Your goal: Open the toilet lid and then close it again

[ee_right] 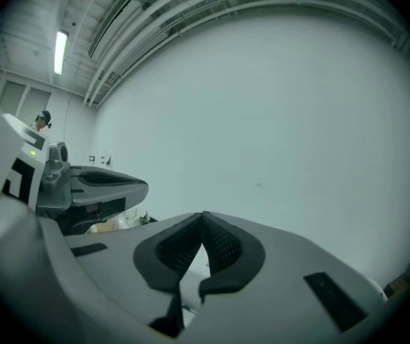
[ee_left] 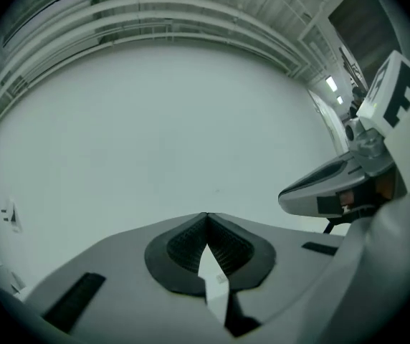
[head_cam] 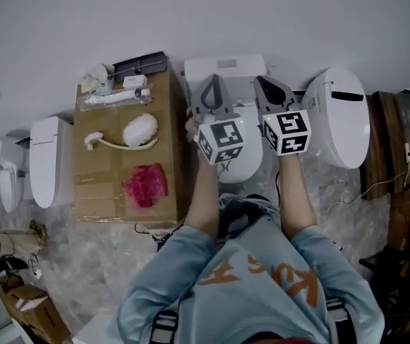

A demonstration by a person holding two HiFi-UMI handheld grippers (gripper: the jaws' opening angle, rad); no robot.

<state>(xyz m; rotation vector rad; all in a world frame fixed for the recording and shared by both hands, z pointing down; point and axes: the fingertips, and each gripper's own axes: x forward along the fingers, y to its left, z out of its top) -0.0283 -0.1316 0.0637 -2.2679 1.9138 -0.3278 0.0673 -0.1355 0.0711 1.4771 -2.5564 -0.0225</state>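
In the head view the white toilet (head_cam: 228,67) stands against the wall, straight ahead of the person. Its lid (head_cam: 245,166) looks lowered, though both grippers hide most of it. My left gripper (head_cam: 213,84) and right gripper (head_cam: 265,84) are held side by side high above the toilet, pointing at the wall. Both are shut with nothing between the pads. The left gripper view shows its jaws (ee_left: 206,218) closed against bare white wall. The right gripper view shows the same (ee_right: 203,218). Neither gripper touches the toilet.
A cardboard box (head_cam: 97,192) left of the toilet carries a white brush (head_cam: 139,129), a pink cloth (head_cam: 145,185) and small parts. A second white toilet (head_cam: 342,117) stands to the right, others (head_cam: 47,160) to the far left. Dark furniture (head_cam: 391,149) lines the right edge.
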